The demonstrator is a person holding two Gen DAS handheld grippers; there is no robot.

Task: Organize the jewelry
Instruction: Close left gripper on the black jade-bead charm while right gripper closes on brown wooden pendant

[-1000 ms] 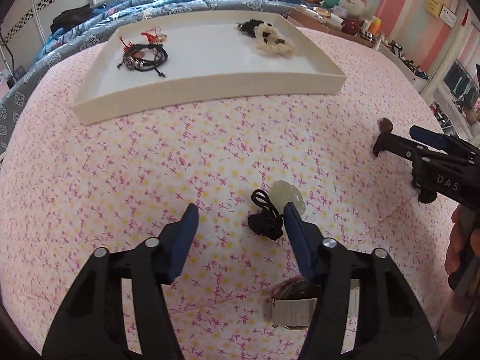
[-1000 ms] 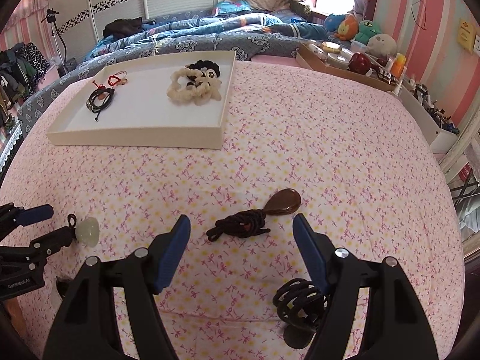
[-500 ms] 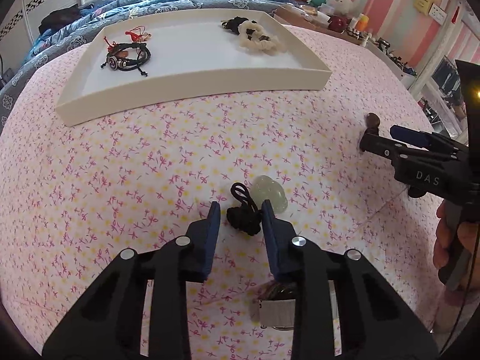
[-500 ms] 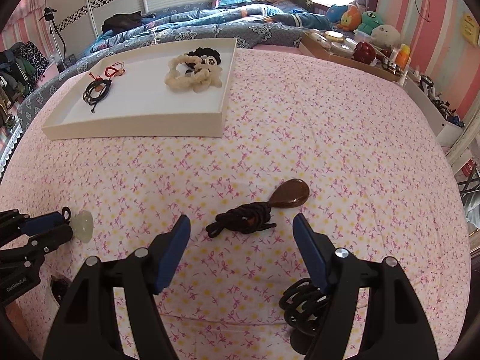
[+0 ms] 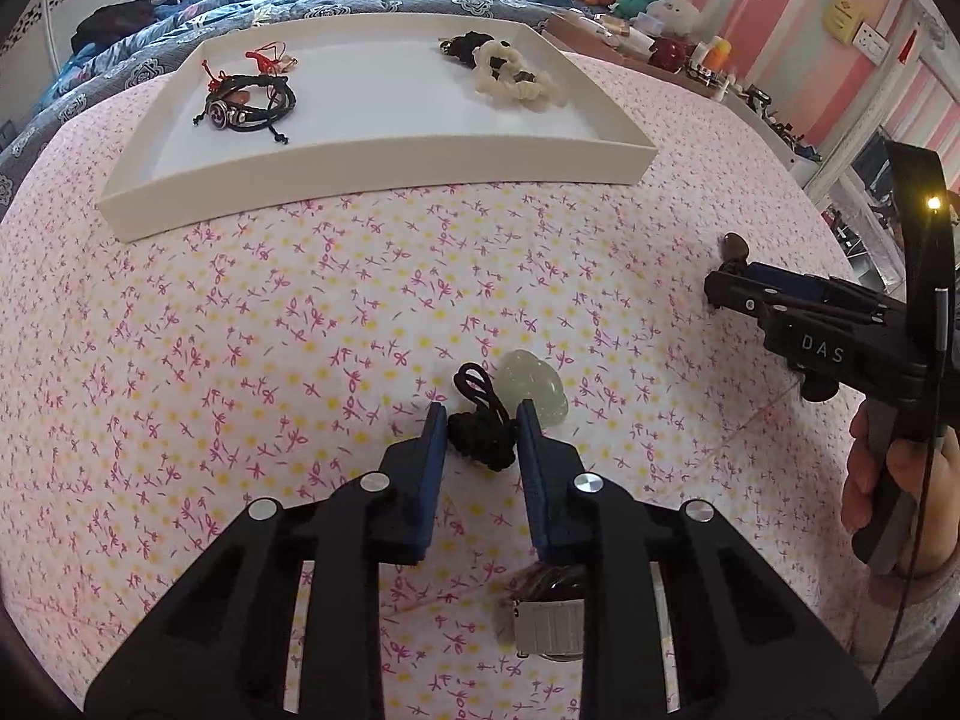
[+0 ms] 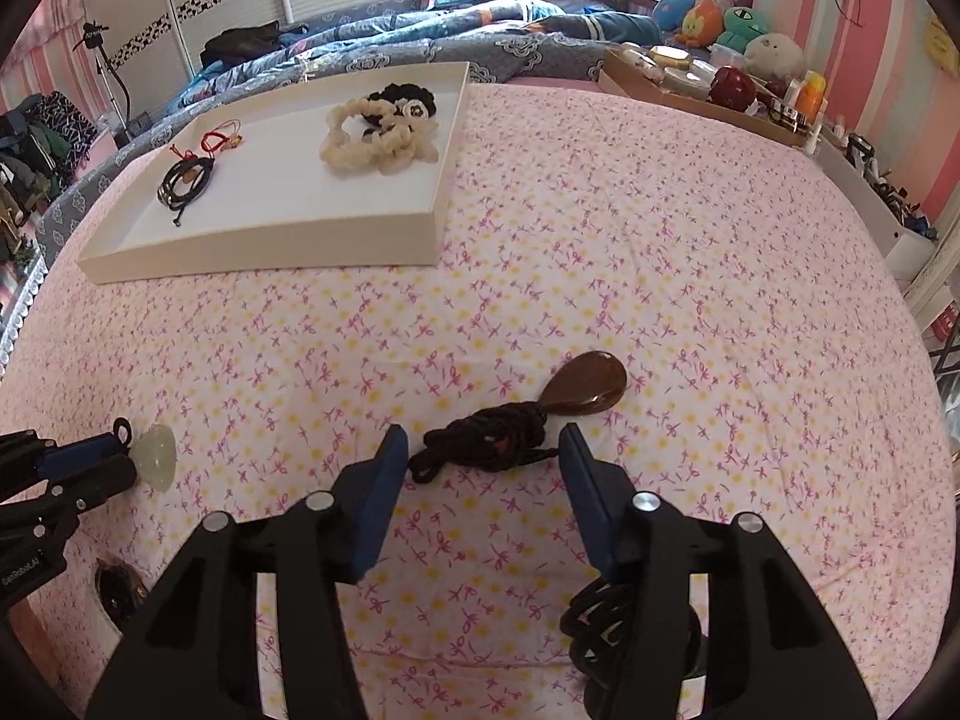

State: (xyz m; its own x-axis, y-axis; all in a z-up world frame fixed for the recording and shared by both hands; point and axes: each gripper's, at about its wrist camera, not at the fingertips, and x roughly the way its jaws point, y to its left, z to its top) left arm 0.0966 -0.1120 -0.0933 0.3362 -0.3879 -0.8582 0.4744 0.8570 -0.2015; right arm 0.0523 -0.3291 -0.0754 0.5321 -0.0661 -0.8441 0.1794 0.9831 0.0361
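Observation:
My left gripper (image 5: 481, 420) has its jaws closed in on the black cord knot (image 5: 483, 435) of a pale green jade pendant (image 5: 536, 385) lying on the pink floral bedspread. My right gripper (image 6: 480, 450) is partly open, its jaws on either side of the black cord bundle (image 6: 489, 441) of a brown teardrop pendant (image 6: 588, 384). A white tray (image 5: 384, 177) farther back holds black and red bracelets (image 5: 249, 99) and cream and black scrunchies (image 5: 510, 75). The tray also shows in the right wrist view (image 6: 270, 246).
A watch (image 5: 549, 621) lies under my left gripper. A black coiled item (image 6: 606, 618) lies under my right gripper. A blue quilt (image 6: 420, 30) is behind the tray. A shelf of toys and bottles (image 6: 732, 90) runs along the right.
My left gripper moved forward and closed from wide open onto the jade pendant's cord. My right gripper moved closer to the brown pendant's cord and narrowed a little.

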